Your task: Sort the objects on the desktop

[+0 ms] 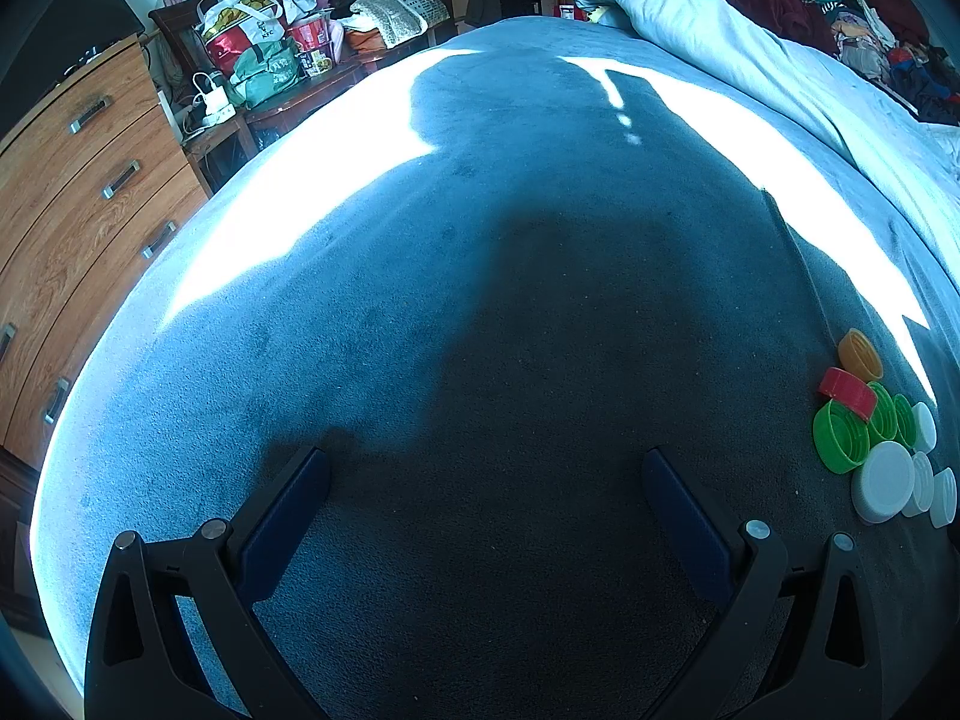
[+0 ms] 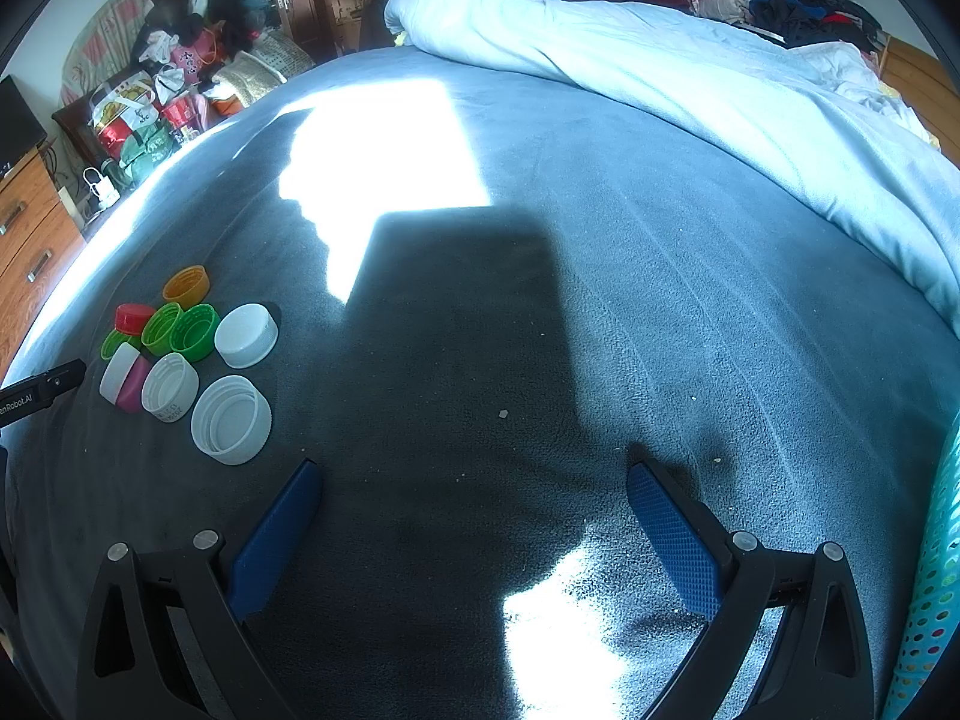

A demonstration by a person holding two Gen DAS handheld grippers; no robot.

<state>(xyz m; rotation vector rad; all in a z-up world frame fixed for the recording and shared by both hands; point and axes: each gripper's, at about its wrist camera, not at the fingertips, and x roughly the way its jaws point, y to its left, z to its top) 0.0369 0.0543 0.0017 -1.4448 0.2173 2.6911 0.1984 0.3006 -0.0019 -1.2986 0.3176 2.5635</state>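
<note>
A cluster of bottle caps lies on the grey-blue blanket (image 1: 480,300). In the left wrist view it sits at the far right: an orange cap (image 1: 861,354), a red cap (image 1: 848,393), green caps (image 1: 840,435) and white caps (image 1: 882,489). The right wrist view shows the same pile at the left: orange cap (image 2: 186,286), red cap (image 2: 133,318), green caps (image 2: 193,331), white caps (image 2: 246,336) and a pink-and-white cap (image 2: 125,384). My left gripper (image 1: 486,468) is open over bare blanket. My right gripper (image 2: 474,480) is open too, right of the pile, holding nothing.
A folded light-blue duvet (image 2: 690,78) covers the bed's far right. A wooden drawer unit (image 1: 78,210) and a cluttered side table (image 1: 270,60) stand left of the bed. A teal perforated basket (image 2: 936,570) shows at the right edge. The other gripper's tip (image 2: 42,390) pokes in beside the pile.
</note>
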